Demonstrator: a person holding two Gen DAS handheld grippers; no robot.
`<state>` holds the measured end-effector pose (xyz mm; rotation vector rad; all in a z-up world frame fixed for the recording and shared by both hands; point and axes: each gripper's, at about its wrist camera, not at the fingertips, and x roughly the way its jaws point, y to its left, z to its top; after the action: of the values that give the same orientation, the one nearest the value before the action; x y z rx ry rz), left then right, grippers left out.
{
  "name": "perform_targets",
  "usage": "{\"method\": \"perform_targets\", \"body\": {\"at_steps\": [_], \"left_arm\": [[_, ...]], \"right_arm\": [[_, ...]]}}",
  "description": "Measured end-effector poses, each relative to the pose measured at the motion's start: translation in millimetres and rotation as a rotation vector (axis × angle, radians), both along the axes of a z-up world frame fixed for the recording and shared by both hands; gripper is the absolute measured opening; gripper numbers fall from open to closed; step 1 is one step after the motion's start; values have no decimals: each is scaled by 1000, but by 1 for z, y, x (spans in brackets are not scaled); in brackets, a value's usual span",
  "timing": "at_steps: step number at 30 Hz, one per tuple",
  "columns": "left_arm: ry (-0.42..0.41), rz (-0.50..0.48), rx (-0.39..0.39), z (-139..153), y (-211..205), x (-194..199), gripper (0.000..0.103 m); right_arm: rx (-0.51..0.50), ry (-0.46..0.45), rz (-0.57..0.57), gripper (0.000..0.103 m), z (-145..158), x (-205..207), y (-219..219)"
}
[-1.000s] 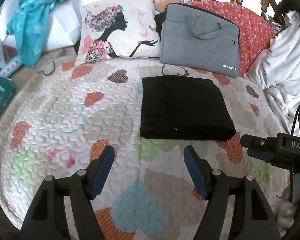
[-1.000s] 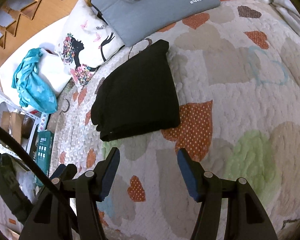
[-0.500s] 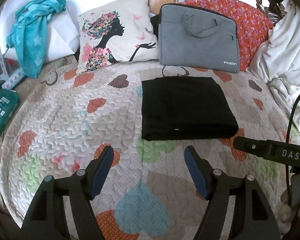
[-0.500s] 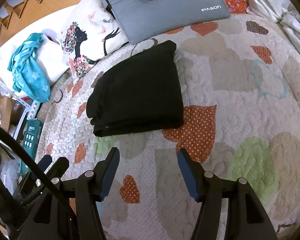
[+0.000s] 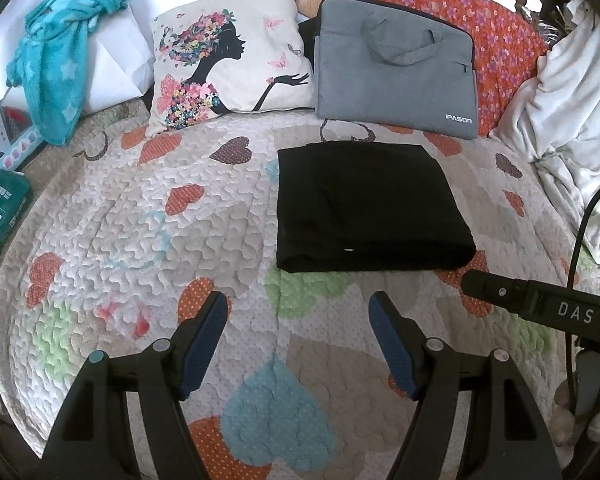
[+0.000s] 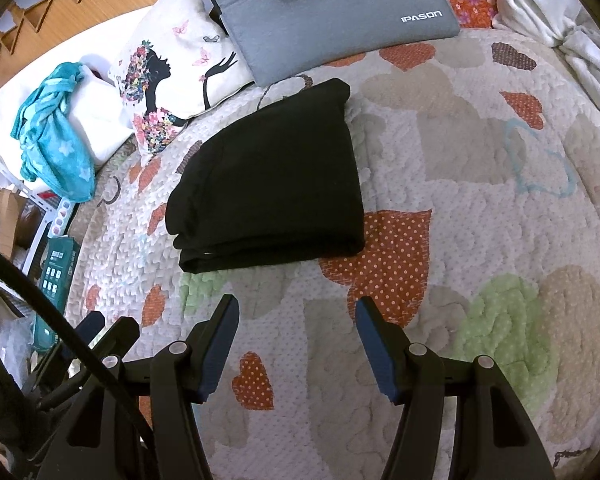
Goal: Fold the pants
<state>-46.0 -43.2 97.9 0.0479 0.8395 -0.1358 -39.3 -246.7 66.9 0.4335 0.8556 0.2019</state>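
Observation:
Black pants (image 5: pixel 364 208) lie folded into a flat rectangle on the heart-patterned quilt (image 5: pixel 140 216), in the middle of the bed. The right wrist view shows the same pants (image 6: pixel 272 176) up and left of centre. My left gripper (image 5: pixel 298 312) hovers over the quilt a little short of the pants' near edge, open, with nothing between its blue pads. My right gripper (image 6: pixel 296 316) is open too, empty, just short of the pants' near edge. Part of the right tool (image 5: pixel 540 304) shows at the right of the left wrist view.
A grey laptop bag (image 5: pixel 396 64) and a printed cushion (image 5: pixel 228 52) lean at the head of the bed behind the pants. A teal towel (image 5: pixel 56 72) lies on a white pillow at the left, white bedding (image 5: pixel 572 92) is bunched at the right, and a green box (image 5: pixel 0 216) sits at the bed's left edge.
Both views have rolled slightly, so the bed and pants sit more level in the picture. The pants lie as before, and both grippers stay open and empty.

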Motion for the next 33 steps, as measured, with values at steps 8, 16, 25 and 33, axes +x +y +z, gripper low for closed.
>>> {"method": "perform_targets", "body": {"at_steps": [8, 16, 25, 33], "left_arm": [[24, -6, -9, -6, 1, 2, 72], [82, 7, -58, -9, 6, 6, 72], [74, 41, -103, -8, 29, 10, 72], [103, 114, -167, -8, 72, 16, 72]], "right_arm": [[0, 4, 2, 66, -2, 3, -2], [-49, -19, -24, 66, -2, 1, -2], [-49, -25, -172, 66, -7, -30, -5], [-96, -62, -225, 66, 17, -48, 7]]}}
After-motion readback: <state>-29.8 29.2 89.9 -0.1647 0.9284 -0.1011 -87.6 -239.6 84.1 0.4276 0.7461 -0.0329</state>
